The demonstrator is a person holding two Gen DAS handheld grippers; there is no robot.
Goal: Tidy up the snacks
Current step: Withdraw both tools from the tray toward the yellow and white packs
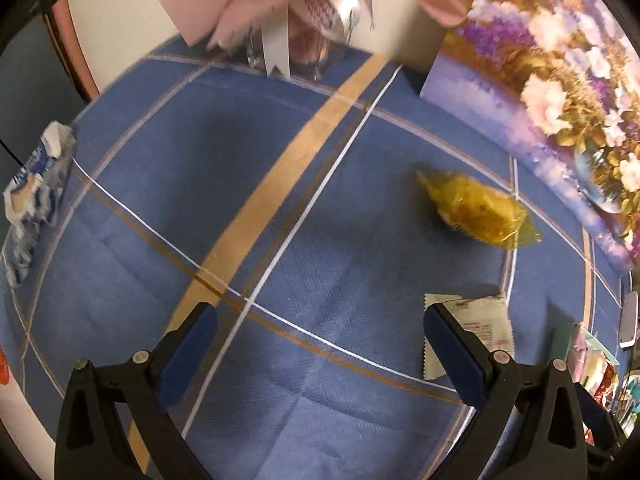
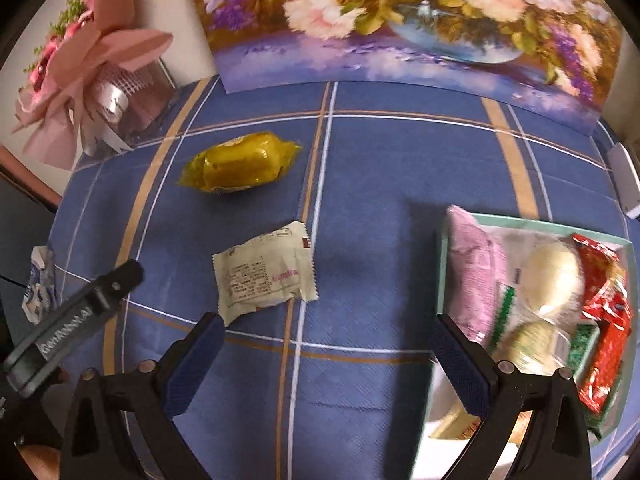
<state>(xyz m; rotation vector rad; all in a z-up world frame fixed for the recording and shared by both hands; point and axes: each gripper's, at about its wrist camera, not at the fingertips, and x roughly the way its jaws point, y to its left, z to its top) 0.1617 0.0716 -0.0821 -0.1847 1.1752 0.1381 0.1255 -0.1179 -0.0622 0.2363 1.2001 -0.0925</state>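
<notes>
Right wrist: white packet (image 2: 266,280) ahead of hand-held gripper (image 2: 326,344)

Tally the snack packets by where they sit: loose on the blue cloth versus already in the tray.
Loose on the cloth: 3 (yellow packet, white packet, blue-and-white packet)
In the tray: 4 that I can tell apart (pink packet, two pale round buns, red packet); others are hidden
Total: 7

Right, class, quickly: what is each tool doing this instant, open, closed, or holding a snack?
Left tool: open, holding nothing, above the blue tablecloth.
Right tool: open, holding nothing; the white snack packet lies loose just ahead.
</notes>
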